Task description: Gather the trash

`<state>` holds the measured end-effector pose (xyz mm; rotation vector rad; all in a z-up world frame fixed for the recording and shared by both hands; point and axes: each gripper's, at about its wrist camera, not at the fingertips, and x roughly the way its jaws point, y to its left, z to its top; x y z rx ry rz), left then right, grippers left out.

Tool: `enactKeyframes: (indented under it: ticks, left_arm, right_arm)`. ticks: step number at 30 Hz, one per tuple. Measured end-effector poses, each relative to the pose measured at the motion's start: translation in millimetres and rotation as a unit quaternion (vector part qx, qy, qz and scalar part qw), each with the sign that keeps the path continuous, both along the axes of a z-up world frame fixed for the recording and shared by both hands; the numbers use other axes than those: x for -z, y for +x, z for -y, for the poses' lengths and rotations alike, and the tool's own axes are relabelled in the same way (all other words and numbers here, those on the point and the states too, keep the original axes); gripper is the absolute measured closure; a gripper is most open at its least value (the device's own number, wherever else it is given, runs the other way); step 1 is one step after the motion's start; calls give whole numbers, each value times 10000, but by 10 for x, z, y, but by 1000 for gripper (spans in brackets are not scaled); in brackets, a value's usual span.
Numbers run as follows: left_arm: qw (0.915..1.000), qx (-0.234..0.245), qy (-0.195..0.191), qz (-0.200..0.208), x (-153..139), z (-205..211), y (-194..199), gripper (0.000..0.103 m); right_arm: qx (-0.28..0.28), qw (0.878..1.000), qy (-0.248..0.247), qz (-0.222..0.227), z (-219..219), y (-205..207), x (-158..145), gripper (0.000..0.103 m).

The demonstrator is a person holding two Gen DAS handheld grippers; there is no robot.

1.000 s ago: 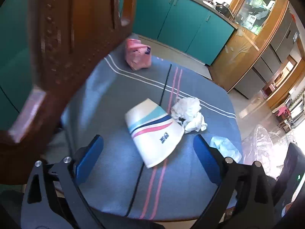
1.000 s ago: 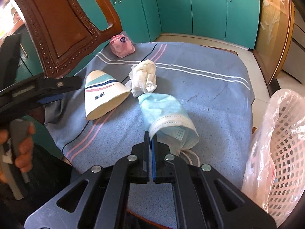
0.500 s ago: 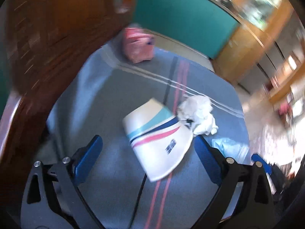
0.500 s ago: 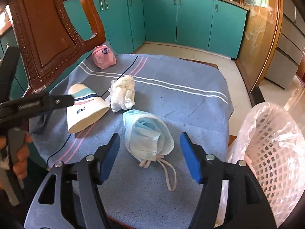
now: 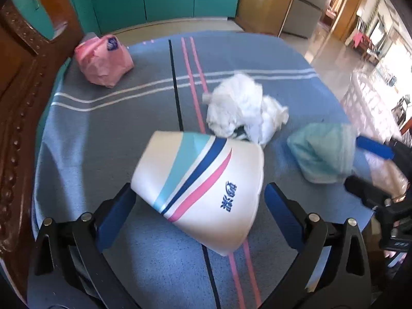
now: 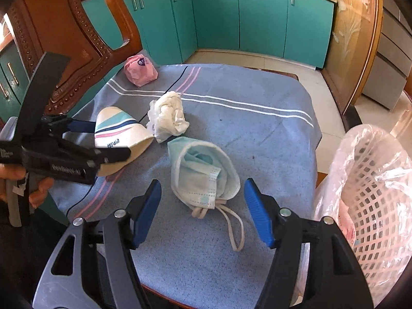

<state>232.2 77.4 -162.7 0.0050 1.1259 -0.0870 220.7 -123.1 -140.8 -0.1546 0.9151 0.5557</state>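
Observation:
A striped paper cup (image 5: 203,188) lies on its side on the blue cloth; my open left gripper (image 5: 199,206) has a finger on either side of it without squeezing. It also shows in the right wrist view (image 6: 119,135). A crumpled white tissue (image 5: 242,108) (image 6: 167,116) lies beside the cup. A blue face mask (image 6: 203,172) (image 5: 322,152) lies on the cloth between the open fingers of my right gripper (image 6: 203,213). A pink crumpled packet (image 5: 103,61) (image 6: 140,70) sits at the far corner.
A white mesh basket lined with a plastic bag (image 6: 373,206) stands at the table's right edge. A carved wooden chair back (image 6: 77,38) (image 5: 23,77) rises at the left. Teal cabinets (image 6: 244,18) stand behind.
My right gripper opened from shut and now straddles the mask. My left gripper moved forward so its open fingers flank the cup.

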Motion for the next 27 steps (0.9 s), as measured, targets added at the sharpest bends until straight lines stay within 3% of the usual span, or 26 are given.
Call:
enactKeyframes:
  ticks: [6,8,10,14,16,19,23,27]
  left_arm:
    - [9998,-81,-182,82,92,26,-76,4]
    - [9989,-192,-346,238,70,-70,-160,13]
    - [9982,-298,-414,323,63,-143,-196,14]
    - [9971,-436,-368,495,24,-225,-334,22]
    - [9962,-502,-452,554,6,-262,-398,23]
    - [9948,-592,-581,598,-28,-313,-465,51]
    - [9940,-766,-519,578,-12,-326,-598,57]
    - [9907,-945,-630,751,-23,-291,-629,73]
  right_arm:
    - [-112,9993,-292,201,-150,117,28,25]
    - [-172,9982,-485,293,-233,156,65,25]
    - [-208,9974,-589,372,-287,181,93,25]
    - [-335,9972,-603,295,-344,192,147,50]
    - [-350,9975,-577,225,-347,193,171,56]
    - [-336,9982,-472,169,-320,176,165,64]
    - [-289,9987,-359,211,-278,130,94,65]
    - [-269,9988,-309,253,-236,87,42,65]
